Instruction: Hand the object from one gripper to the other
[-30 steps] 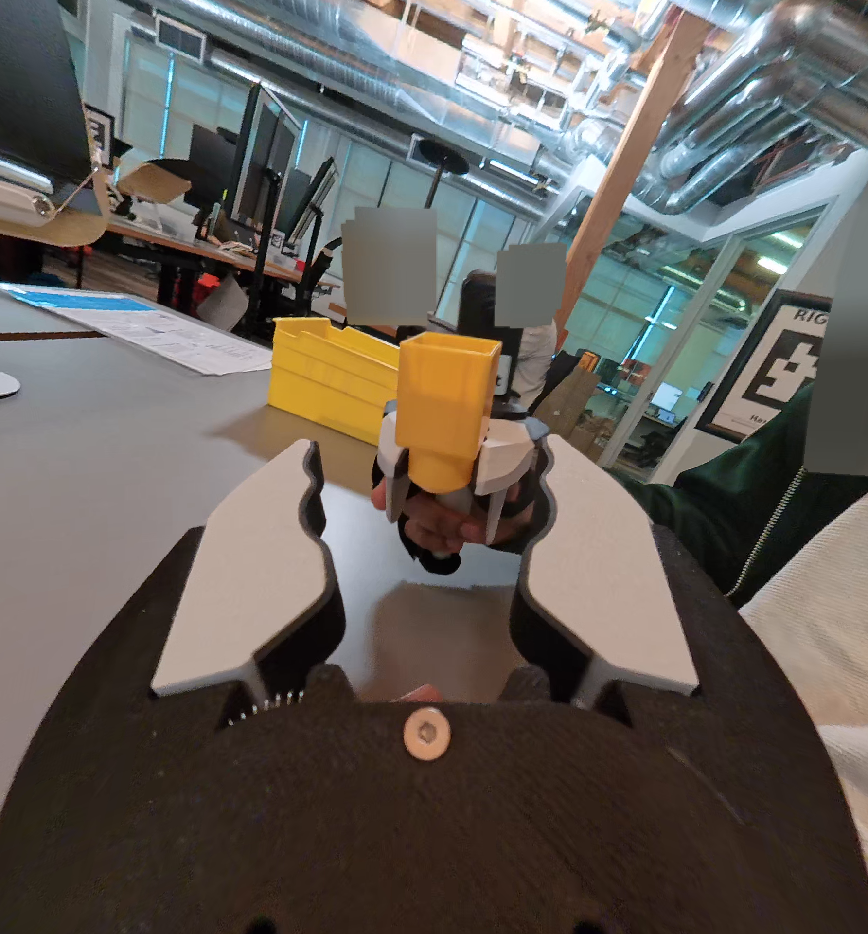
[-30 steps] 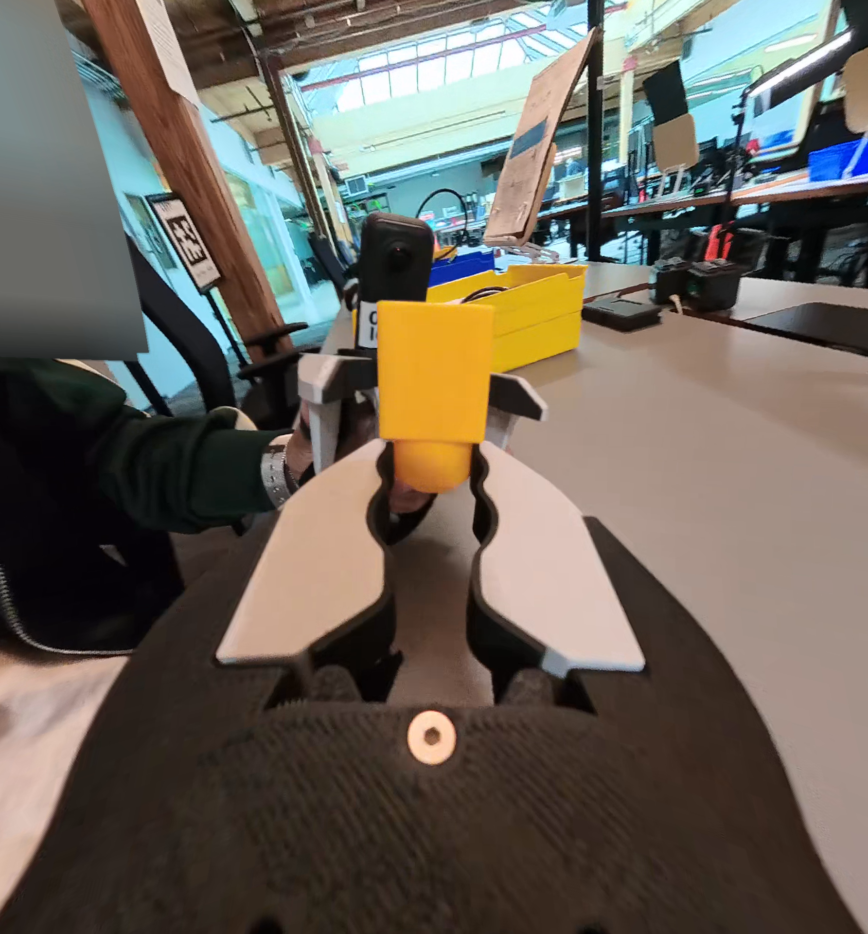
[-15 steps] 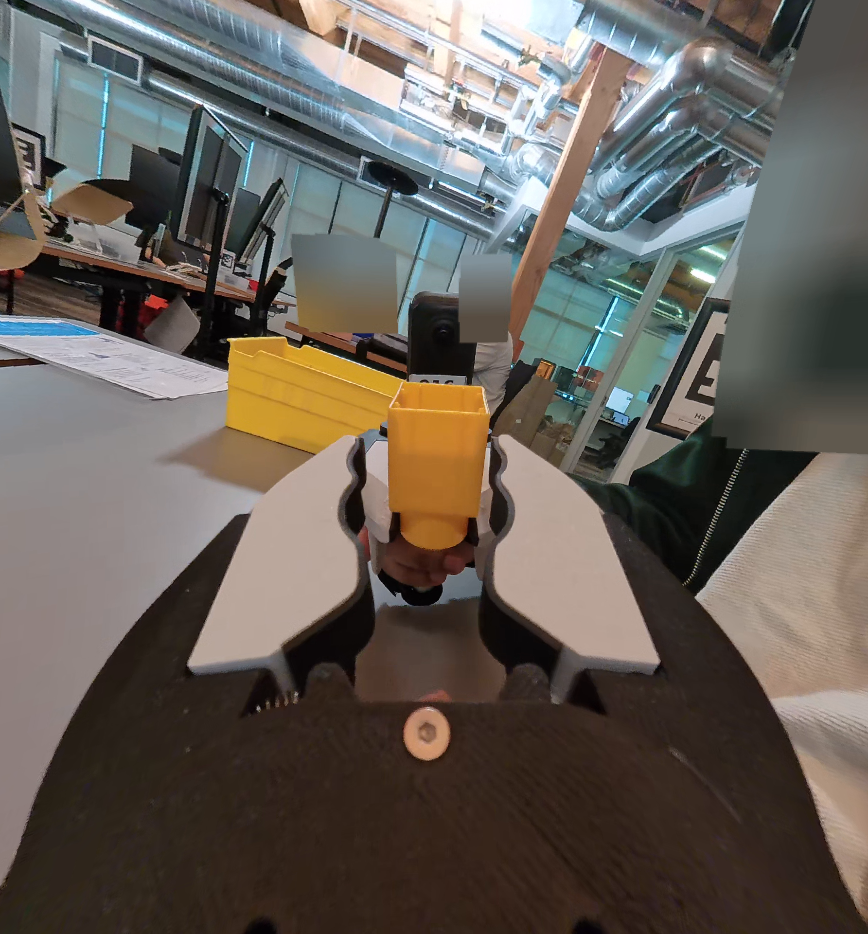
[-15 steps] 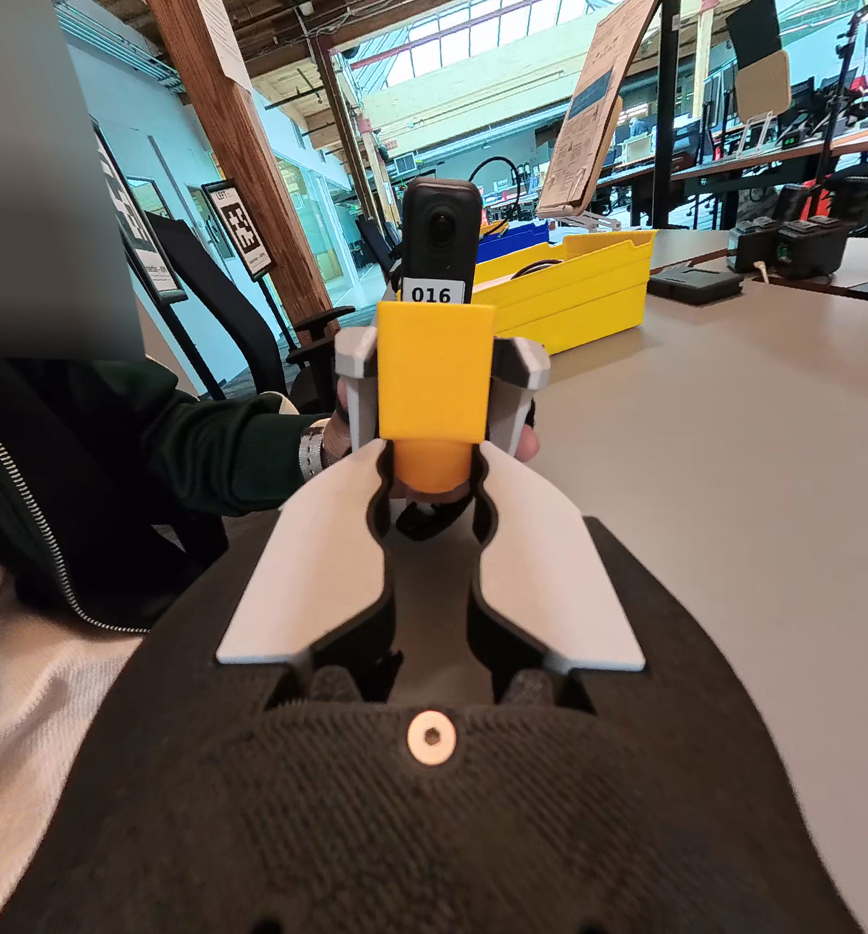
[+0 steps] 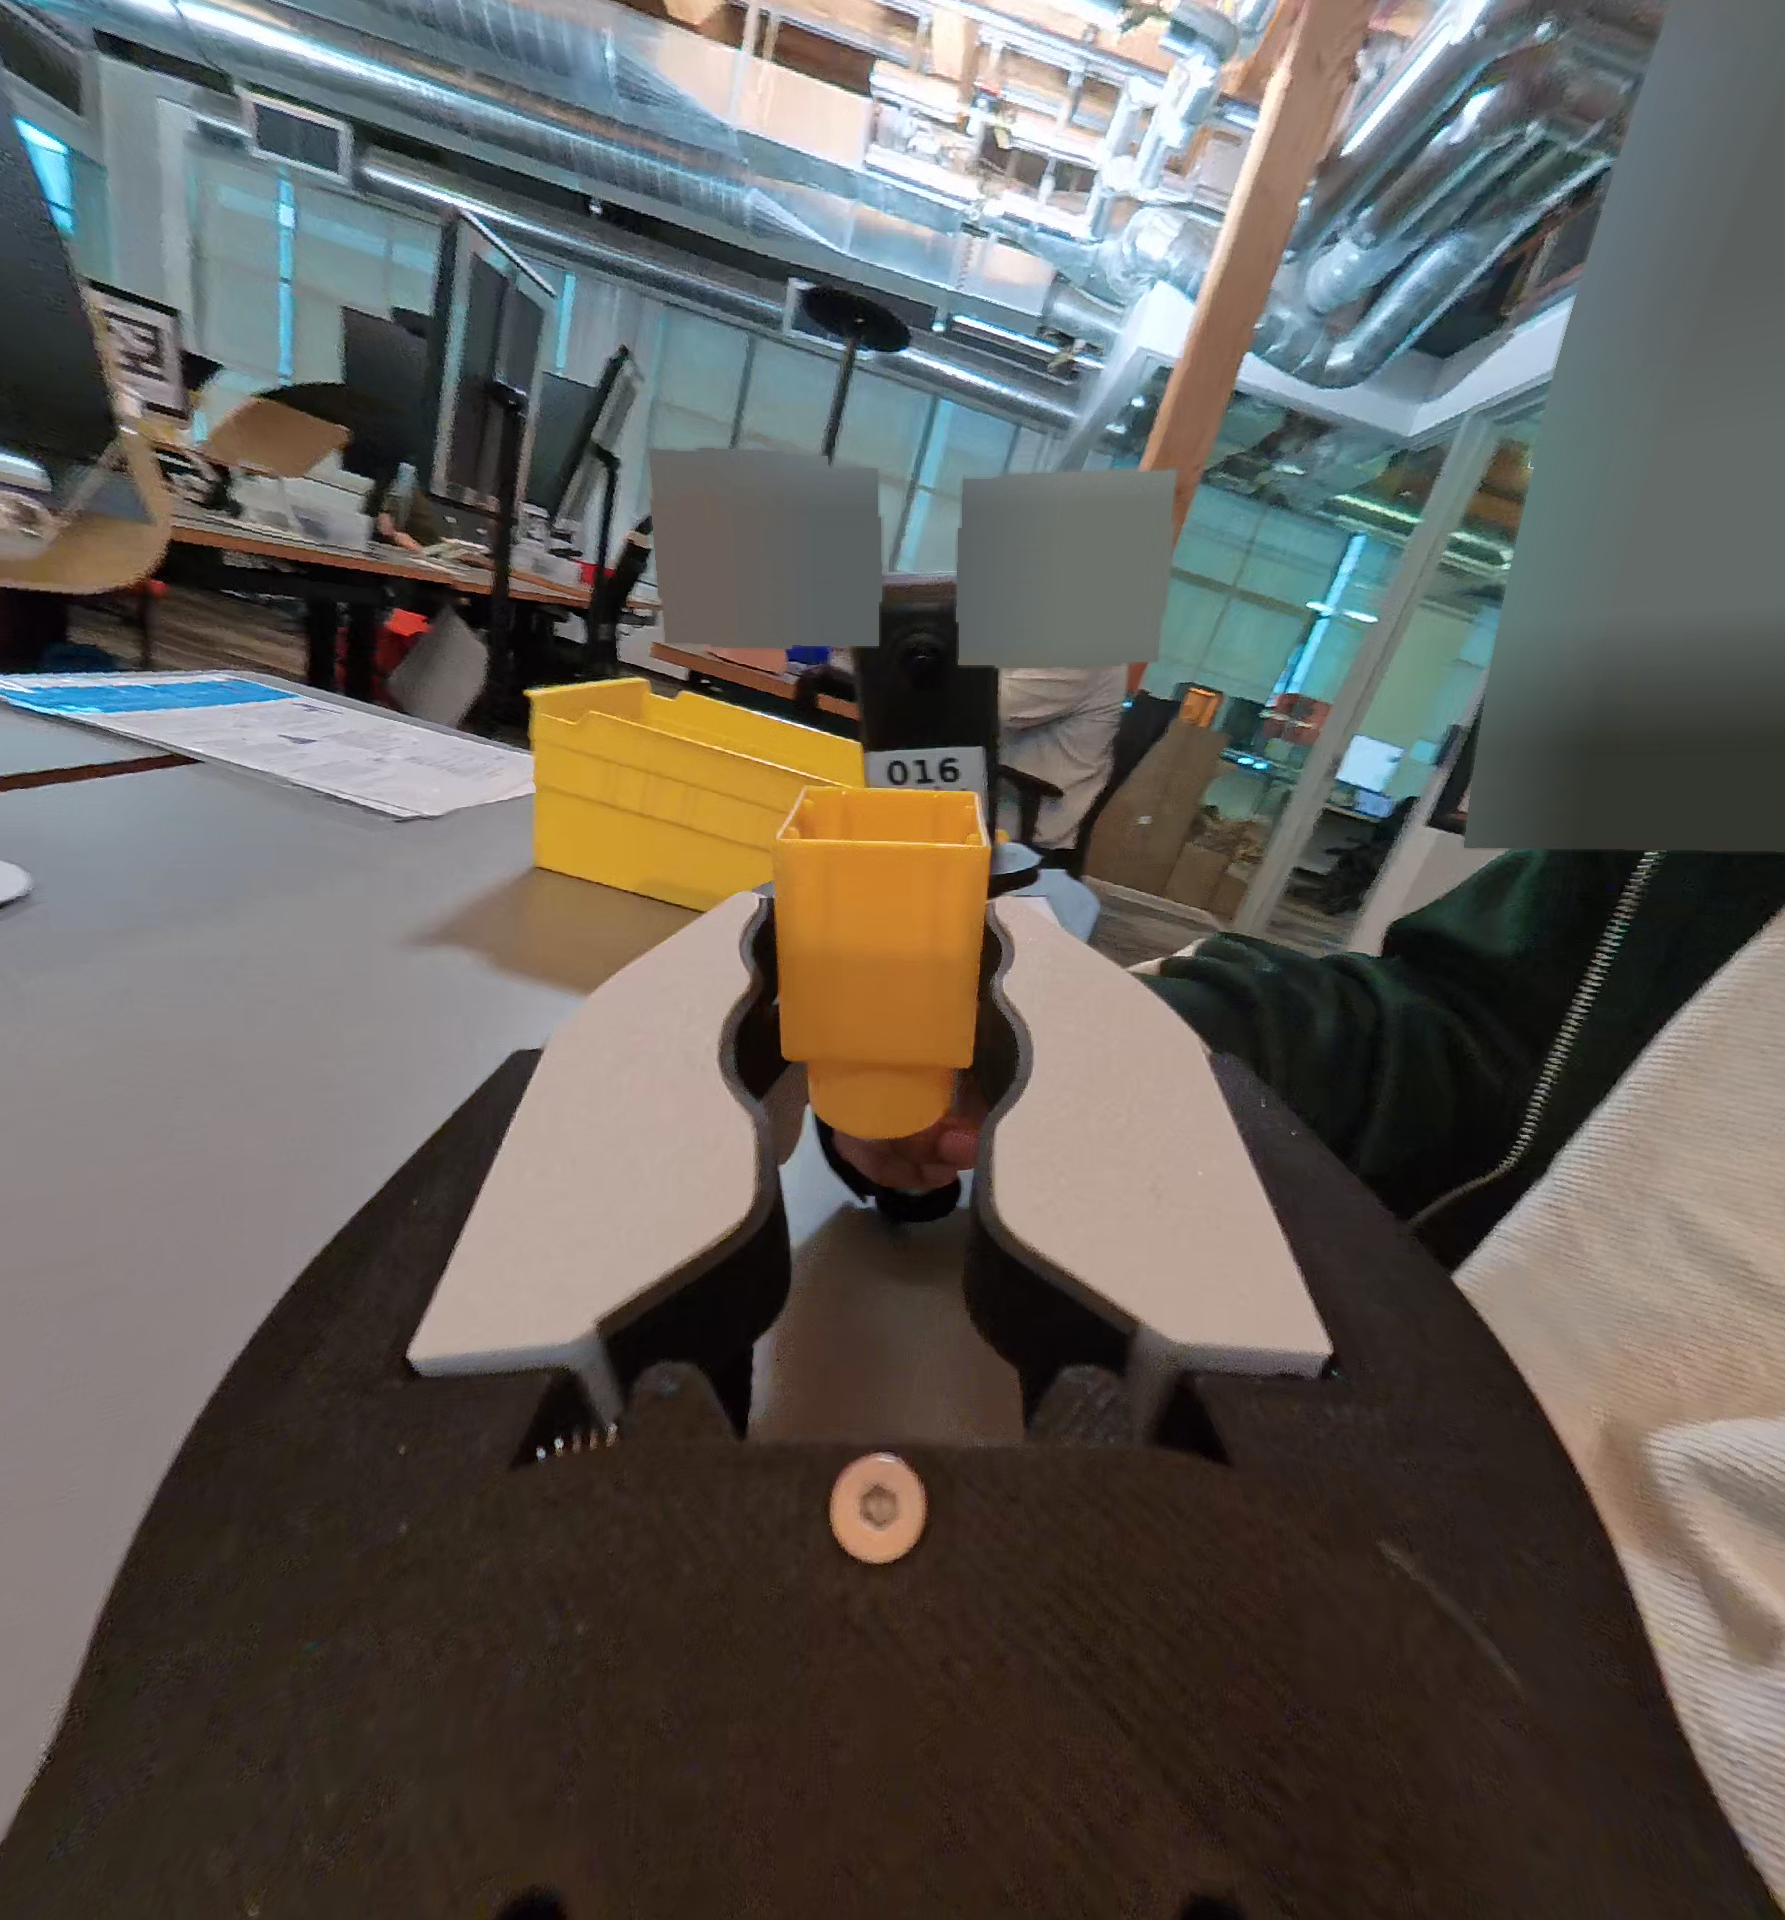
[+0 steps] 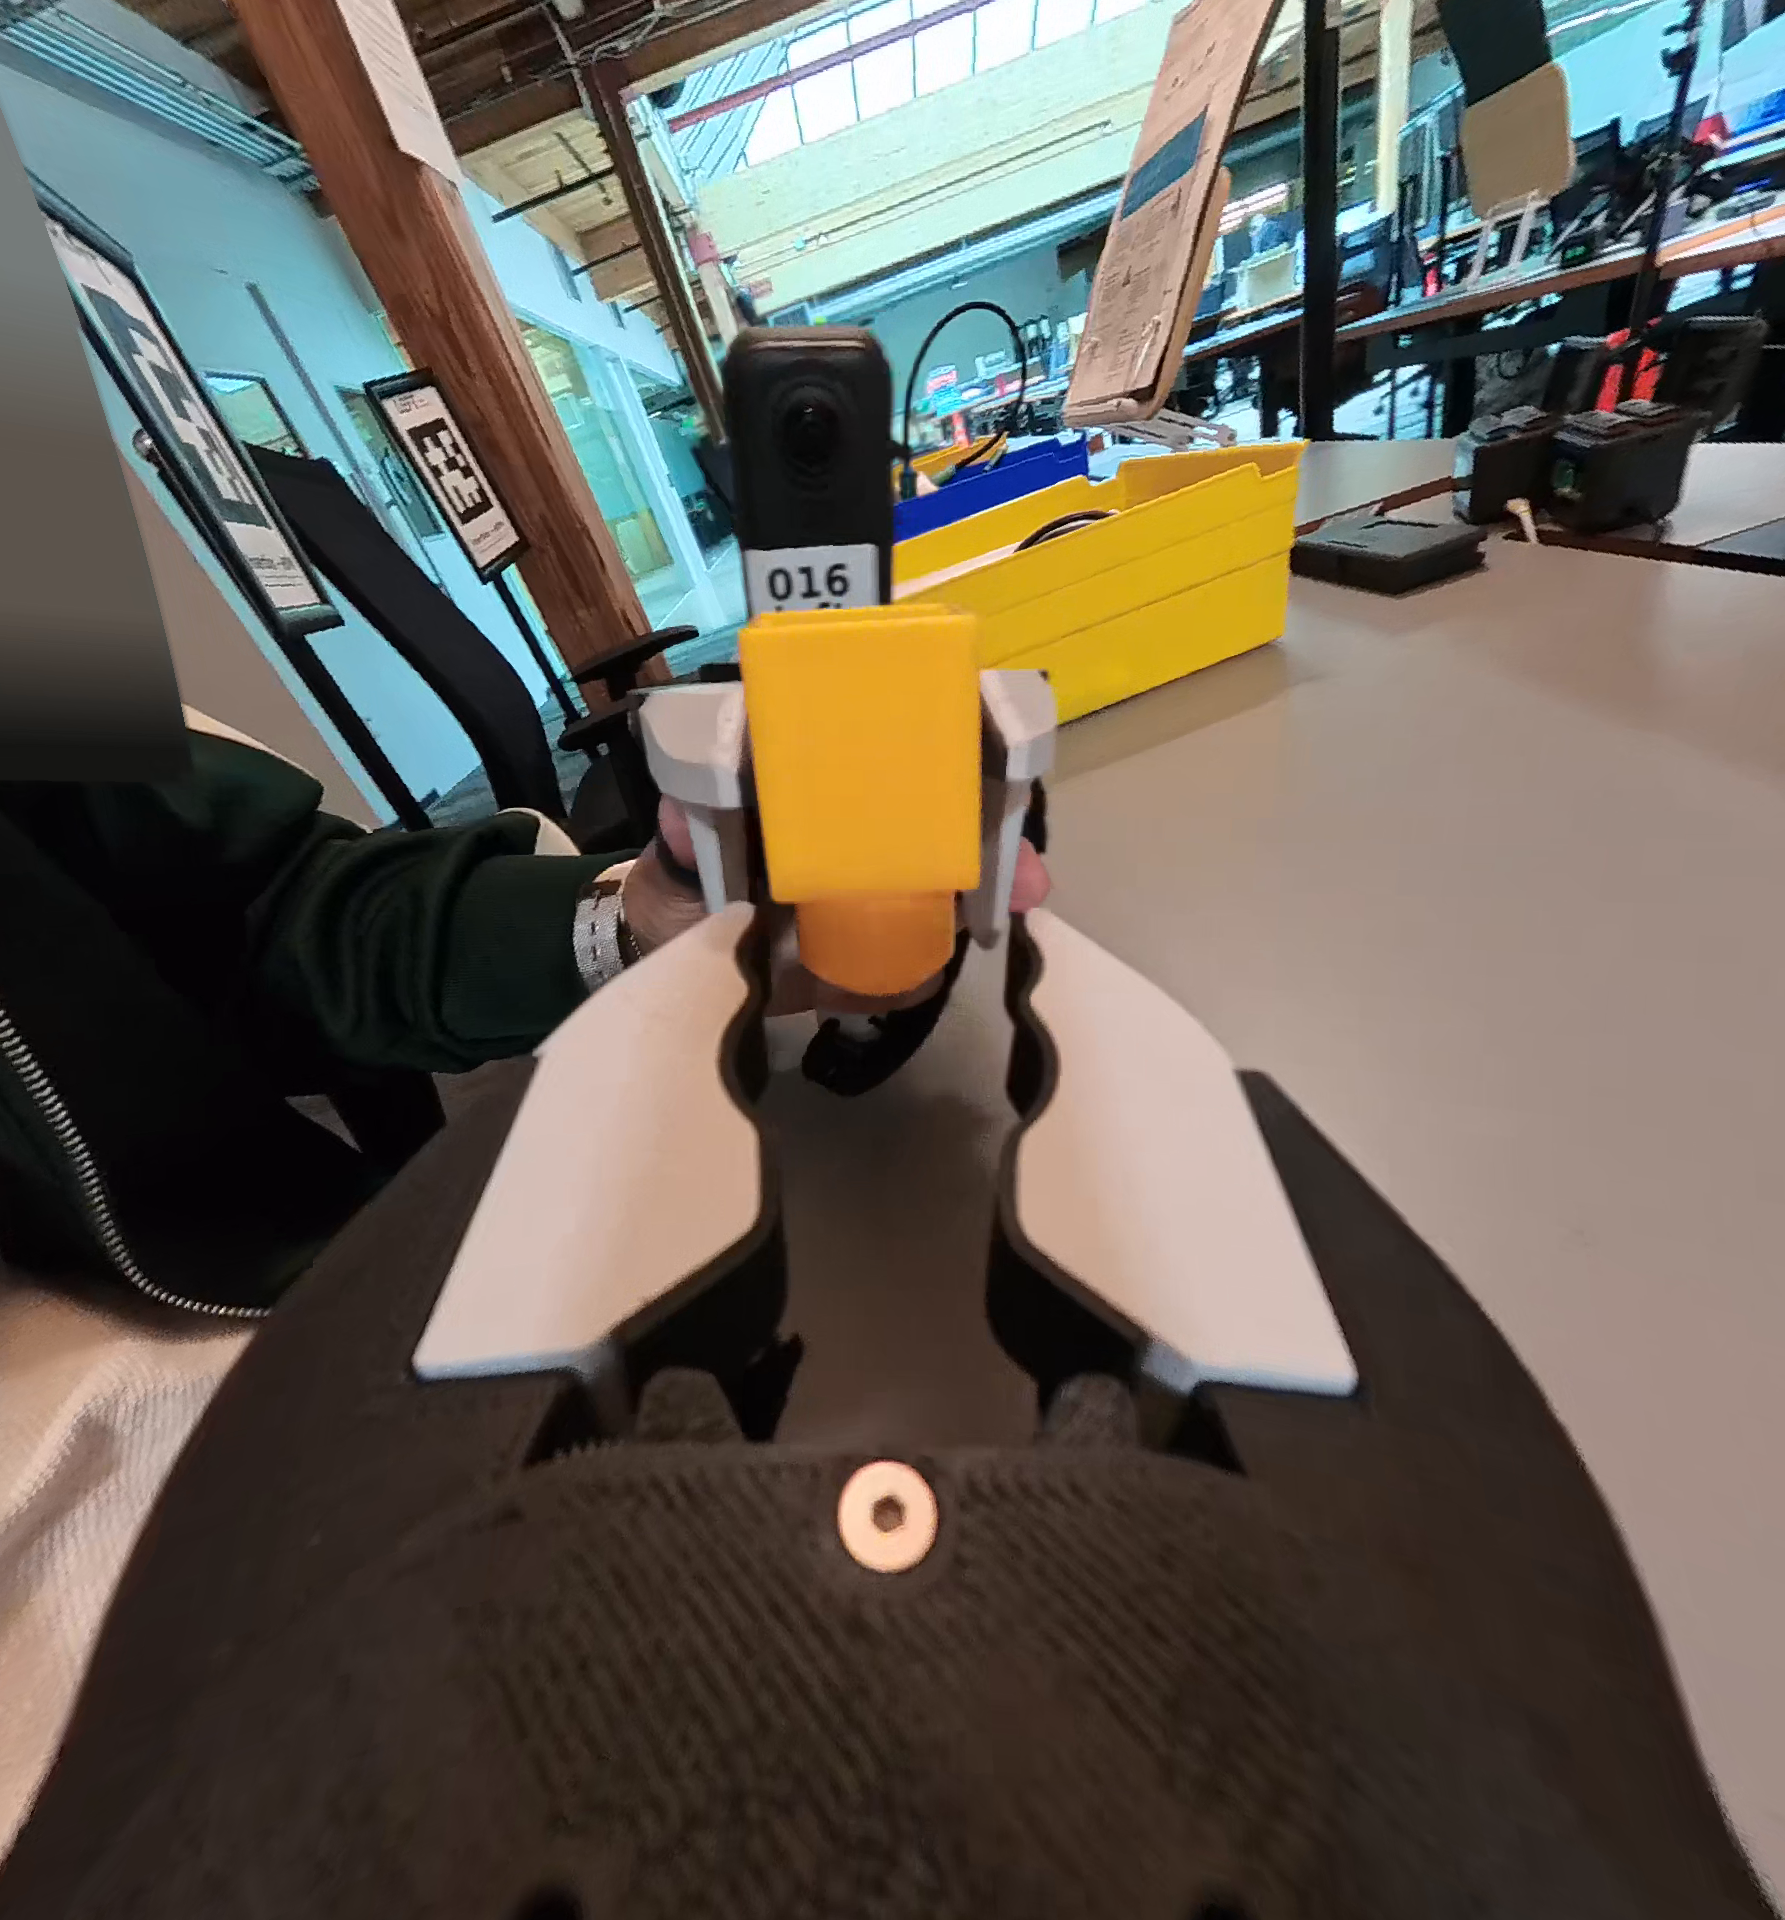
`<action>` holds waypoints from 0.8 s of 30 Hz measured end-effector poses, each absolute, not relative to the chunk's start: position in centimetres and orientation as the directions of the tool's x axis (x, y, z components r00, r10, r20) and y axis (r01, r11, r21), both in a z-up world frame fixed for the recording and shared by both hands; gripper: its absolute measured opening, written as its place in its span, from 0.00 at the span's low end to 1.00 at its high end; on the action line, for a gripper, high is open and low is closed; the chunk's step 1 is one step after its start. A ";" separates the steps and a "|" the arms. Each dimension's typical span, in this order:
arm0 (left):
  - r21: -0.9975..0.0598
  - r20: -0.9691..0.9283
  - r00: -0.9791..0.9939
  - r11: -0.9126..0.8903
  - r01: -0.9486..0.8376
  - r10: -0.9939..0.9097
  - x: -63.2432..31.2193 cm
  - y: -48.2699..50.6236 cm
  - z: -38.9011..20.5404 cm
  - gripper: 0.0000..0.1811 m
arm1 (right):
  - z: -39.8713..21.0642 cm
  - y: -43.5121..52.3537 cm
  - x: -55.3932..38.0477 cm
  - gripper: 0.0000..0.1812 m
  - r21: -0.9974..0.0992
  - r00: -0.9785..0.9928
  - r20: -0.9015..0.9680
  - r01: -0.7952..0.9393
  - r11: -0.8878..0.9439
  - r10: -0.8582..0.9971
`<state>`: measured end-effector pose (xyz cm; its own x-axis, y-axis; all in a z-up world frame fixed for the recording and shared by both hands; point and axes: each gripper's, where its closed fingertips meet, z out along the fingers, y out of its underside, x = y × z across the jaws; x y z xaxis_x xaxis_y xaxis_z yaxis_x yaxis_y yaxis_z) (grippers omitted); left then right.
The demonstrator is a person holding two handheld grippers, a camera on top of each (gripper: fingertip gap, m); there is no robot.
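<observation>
You hold yellow block above worktop: left gripper clamped on square body; right gripper parted, empty. Rigid, light, likely slick plastic; flat sides grip best.

- A grey table runs through both views.
- A slanting wooden post stands beside glass partitions.
- Silver ducts cross the ceiling.
- Monitors stand on far desks.
- A yellow bin sits on the table, a black office chair near its edge.
- Daylight enters through high windows.
</observation>
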<state>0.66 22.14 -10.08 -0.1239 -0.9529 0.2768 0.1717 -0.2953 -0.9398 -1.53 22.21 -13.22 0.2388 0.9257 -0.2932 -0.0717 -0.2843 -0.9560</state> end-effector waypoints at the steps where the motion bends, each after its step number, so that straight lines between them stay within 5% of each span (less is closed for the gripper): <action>1: -0.945 0.265 -0.084 -0.276 0.175 -0.960 0.5 22.6 -10.1 0.20 | -13.1 22.4 -1.3 0.25 -0.956 0.249 -0.293 -0.080 -0.282 0.923; 5: -0.996 0.079 0.261 -0.065 0.062 -0.962 -0.8 25.8 -11.1 0.20 | -13.1 24.1 0.1 0.29 -0.941 0.333 -0.339 -0.136 -0.311 0.880; 9: -0.936 -0.299 0.495 0.148 -0.320 -0.816 -1.8 28.2 -13.6 0.20 | -13.6 25.9 1.7 0.29 -0.918 0.451 -0.395 -0.169 -0.358 0.800; 16: -0.670 -0.635 0.355 0.260 -0.696 -0.686 -0.3 27.8 -17.6 0.20 | -15.5 26.3 1.4 0.30 -0.949 0.620 -0.228 0.032 -0.315 0.750; 24: -0.475 -0.788 0.189 0.383 -0.792 -0.586 1.2 26.4 -18.8 0.21 | -17.6 26.1 0.5 0.31 -0.914 0.655 -0.231 0.109 -0.392 0.720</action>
<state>1.18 26.42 -18.79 0.1892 -0.5863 -0.7877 -0.7922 0.3829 -0.4752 0.47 26.12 -17.62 0.6546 0.7200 -0.2307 0.1090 -0.3918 -0.9136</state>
